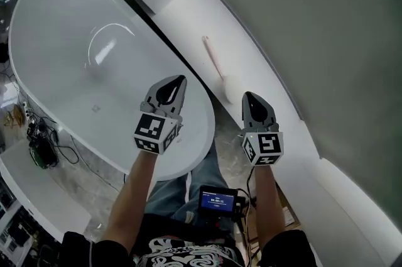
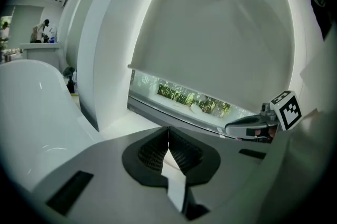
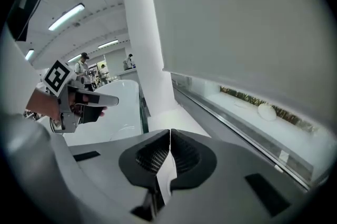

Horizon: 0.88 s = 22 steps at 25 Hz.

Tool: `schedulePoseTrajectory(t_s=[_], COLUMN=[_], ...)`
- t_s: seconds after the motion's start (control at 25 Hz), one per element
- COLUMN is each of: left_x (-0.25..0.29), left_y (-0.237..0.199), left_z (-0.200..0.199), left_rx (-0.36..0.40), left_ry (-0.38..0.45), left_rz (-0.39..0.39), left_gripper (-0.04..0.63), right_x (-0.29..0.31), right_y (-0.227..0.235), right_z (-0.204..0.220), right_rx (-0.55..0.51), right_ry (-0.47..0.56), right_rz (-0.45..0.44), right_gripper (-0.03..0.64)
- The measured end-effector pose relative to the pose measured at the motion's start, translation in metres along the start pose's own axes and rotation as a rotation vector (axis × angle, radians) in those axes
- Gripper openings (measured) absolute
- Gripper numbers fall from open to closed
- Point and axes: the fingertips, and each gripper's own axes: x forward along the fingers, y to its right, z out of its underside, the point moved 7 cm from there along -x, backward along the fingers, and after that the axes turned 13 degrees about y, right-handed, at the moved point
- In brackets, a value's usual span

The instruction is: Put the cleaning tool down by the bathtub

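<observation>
A pink-handled cleaning tool with a white rounded head lies on the white ledge beside the white bathtub. In the right gripper view its white head rests far off on the ledge. My left gripper hovers over the tub's near rim, jaws shut with nothing between them. My right gripper hangs just below the tool's head, apart from it, also shut and empty. Each gripper shows in the other's view: the right gripper and the left gripper.
A grey wall panel rises right of the ledge. Cables and equipment lie on the floor left of the tub. A small screen device hangs at the person's waist. People stand far off in the room.
</observation>
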Motion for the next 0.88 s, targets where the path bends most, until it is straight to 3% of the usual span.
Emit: schedulePoseTrajectory(t_s=[0.4, 0.64, 0.88], left_x=[-0.046, -0.081, -0.129], left_y=[0.025, 0.042, 0.057], left_z=[-0.064, -0.089, -0.138], left_rx=[0.055, 0.048, 0.100], left_ry=[0.057, 0.091, 0.158], left_rz=[0.015, 0.020, 0.034], left_gripper=[0.017, 0.017, 0.017], right_x=[-0.055, -0.103, -0.156], right_y=[-0.023, -0.036, -0.059], right_z=[-0.071, -0.109, -0.148], right_rx=[-0.032, -0.085, -0.050], right_ry=[0.095, 0.148, 0.250], right_rz=[0.092, 0.133, 0.189], right_gripper=[0.029, 0.029, 0.029])
